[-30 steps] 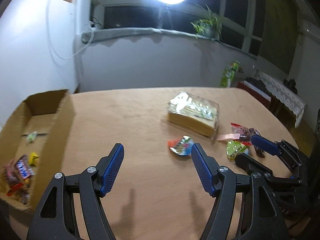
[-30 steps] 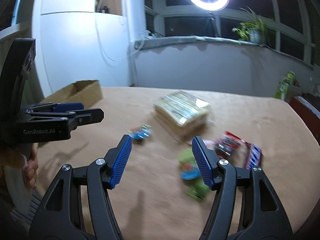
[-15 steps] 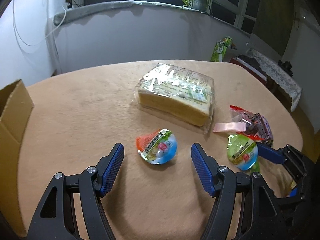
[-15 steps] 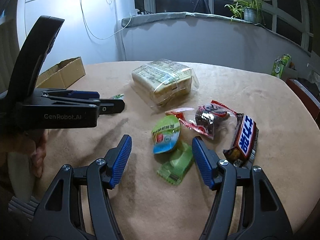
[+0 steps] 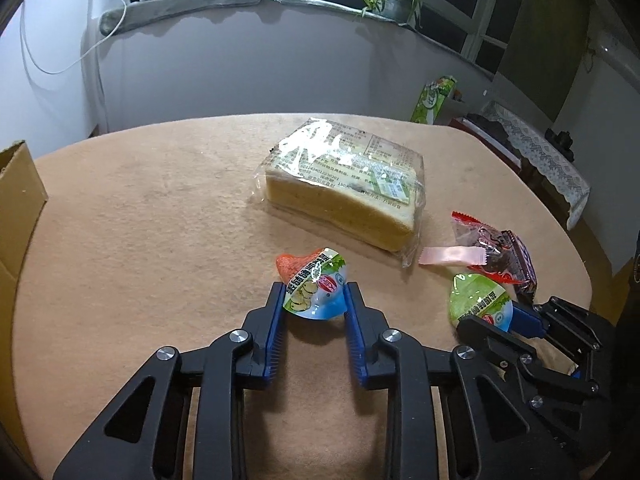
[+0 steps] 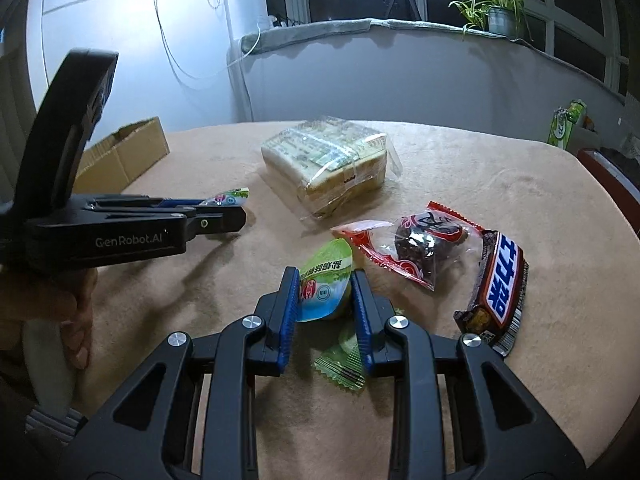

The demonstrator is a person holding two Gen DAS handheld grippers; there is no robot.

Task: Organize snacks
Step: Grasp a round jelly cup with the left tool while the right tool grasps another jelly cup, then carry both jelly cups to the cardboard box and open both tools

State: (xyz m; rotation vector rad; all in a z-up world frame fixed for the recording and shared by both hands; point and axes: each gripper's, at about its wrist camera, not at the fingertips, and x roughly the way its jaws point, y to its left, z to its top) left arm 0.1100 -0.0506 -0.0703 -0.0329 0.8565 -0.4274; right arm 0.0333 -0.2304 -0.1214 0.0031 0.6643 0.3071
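My left gripper (image 5: 314, 300) is shut on a jelly cup with an orange body and a green-blue lid (image 5: 314, 286), on the tan table. My right gripper (image 6: 325, 290) is shut on a second jelly cup with a green lid (image 6: 325, 284). That cup also shows in the left wrist view (image 5: 478, 300), held at the right. The left gripper and its cup (image 6: 228, 198) show at the left of the right wrist view. A wrapped bread loaf (image 5: 344, 184) lies beyond both grippers.
A cardboard box (image 6: 124, 158) stands at the table's left edge (image 5: 16, 200). A red-wrapped dark sweet (image 6: 416, 242), a Snickers bar (image 6: 498, 292), a green candy wrapper (image 6: 344, 358) and a pink packet (image 5: 450, 256) lie near the right gripper.
Both grippers moved forward and down and closed, each on a jelly cup that lay between its open fingers half a second ago.
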